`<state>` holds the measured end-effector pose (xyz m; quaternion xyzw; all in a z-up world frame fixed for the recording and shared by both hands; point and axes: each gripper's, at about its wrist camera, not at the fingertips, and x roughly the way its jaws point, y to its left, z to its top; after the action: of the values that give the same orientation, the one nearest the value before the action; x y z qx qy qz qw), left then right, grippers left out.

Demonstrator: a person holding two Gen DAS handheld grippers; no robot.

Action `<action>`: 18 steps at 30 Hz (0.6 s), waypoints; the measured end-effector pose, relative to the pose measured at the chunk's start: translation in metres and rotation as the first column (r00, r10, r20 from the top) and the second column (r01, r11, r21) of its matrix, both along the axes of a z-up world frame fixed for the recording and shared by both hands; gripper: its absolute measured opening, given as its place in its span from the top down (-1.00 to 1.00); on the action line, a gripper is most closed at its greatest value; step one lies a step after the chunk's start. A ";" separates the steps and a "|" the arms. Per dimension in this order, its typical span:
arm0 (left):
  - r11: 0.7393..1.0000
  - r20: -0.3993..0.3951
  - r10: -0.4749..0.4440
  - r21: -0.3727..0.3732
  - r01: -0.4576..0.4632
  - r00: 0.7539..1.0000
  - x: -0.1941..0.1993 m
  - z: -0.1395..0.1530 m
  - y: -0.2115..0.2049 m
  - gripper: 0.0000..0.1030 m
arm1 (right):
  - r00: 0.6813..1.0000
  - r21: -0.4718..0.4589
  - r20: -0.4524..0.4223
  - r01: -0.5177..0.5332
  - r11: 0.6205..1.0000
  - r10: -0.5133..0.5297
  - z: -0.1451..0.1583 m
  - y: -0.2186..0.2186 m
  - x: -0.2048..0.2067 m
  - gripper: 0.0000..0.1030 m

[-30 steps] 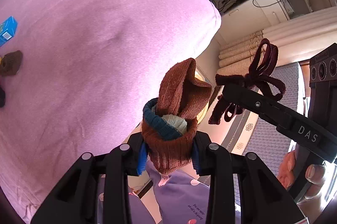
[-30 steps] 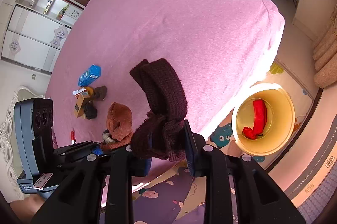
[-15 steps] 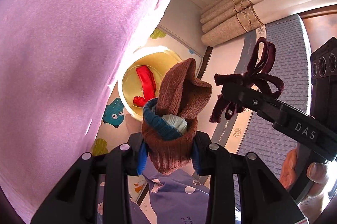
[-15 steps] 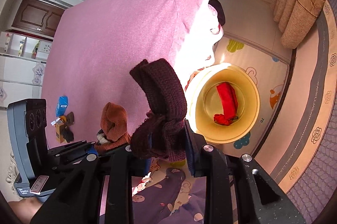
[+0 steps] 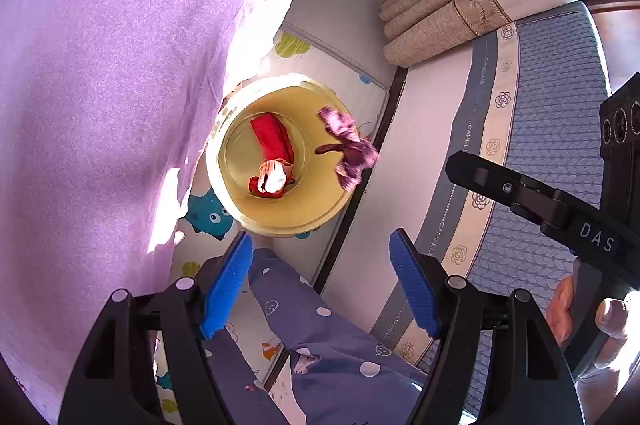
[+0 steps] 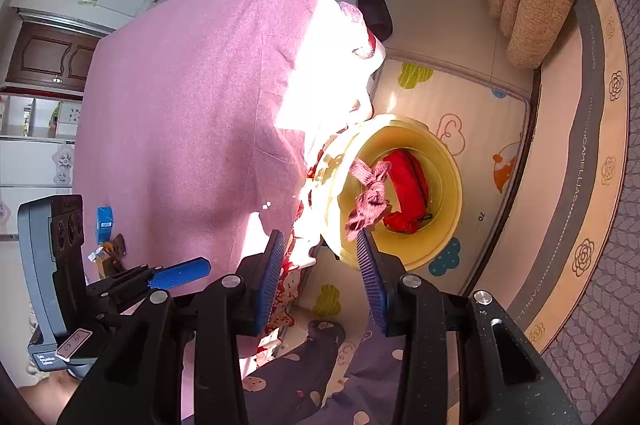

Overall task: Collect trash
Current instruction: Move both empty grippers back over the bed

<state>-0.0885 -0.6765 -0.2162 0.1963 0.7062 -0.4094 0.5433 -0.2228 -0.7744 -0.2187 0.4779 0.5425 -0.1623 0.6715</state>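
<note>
I have both grippers tipped steeply down over the yellow bucket [image 5: 280, 221] that stands on the play mat [image 5: 320, 61] at the corner of the pink bed [image 5: 100, 85]. My left gripper [image 5: 320, 283] has just been opening: its blue pads [image 5: 226, 285] stand wide apart with nothing between them, only the patterned purple cloth of my leg [image 5: 320, 337] and the mat below. From the left wrist view the bucket sits at about 11 o'clock from the pads. On its floor lies a red cloth [image 5: 272, 139], and at that cloth's near end, touching it, lies the brown sock bundle [image 5: 273, 179] with its pale centre showing.

My right gripper [image 6: 320, 281] has also just been opening, its jaws apart but narrower than the left pair, and empty. The dark maroon knit band [image 6: 370, 195] is loose, blurred, just beyond the right fingertip at about 12 o'clock, over the bucket's near rim and in front of the red cloth; I cannot tell whether it touches the rim. In the left view it shows at about 3 o'clock on the bucket's opening.

On the bed, at 9 o'clock in the right view, a blue box [image 6: 105, 224] lies beside a few small brown items [image 6: 108, 257].
</note>
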 end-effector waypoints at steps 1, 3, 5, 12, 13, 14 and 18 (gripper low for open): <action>1.000 0.001 0.003 0.006 -0.003 1.000 0.001 -0.001 0.001 -0.37 | 1.000 0.004 -0.002 0.001 1.000 -0.001 -0.001 -0.001 -0.001 0.26; 1.000 0.004 0.008 0.013 -0.008 1.000 0.003 -0.002 0.003 -0.37 | 1.000 0.009 -0.004 -0.002 1.000 0.002 -0.002 -0.001 -0.001 0.26; 1.000 0.009 0.017 0.014 -0.017 1.000 0.006 0.000 0.006 -0.37 | 1.000 0.011 -0.005 -0.012 1.000 0.012 -0.001 0.001 0.002 0.26; 0.999 0.026 0.055 -0.002 -0.055 0.998 0.017 0.011 0.021 -0.38 | 0.998 0.000 0.015 -0.066 0.998 0.066 0.009 0.014 0.025 0.26; 0.998 0.027 0.062 -0.007 -0.062 0.998 0.019 0.013 0.024 -0.38 | 0.997 0.000 0.020 -0.074 0.997 0.074 0.012 0.017 0.029 0.26; 0.998 0.030 0.070 -0.011 -0.070 0.997 0.020 0.015 0.027 -0.38 | 0.996 -0.002 0.026 -0.083 0.997 0.083 0.014 0.020 0.033 0.26; 0.994 0.039 0.107 -0.030 -0.106 0.993 0.028 0.025 0.047 -0.38 | 0.990 -0.018 0.048 -0.131 0.991 0.132 0.028 0.040 0.054 0.26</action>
<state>-0.0604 -0.6293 -0.1914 0.1591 0.6988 -0.3855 0.5812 -0.1685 -0.7347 -0.1904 0.4400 0.5550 -0.1099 0.6973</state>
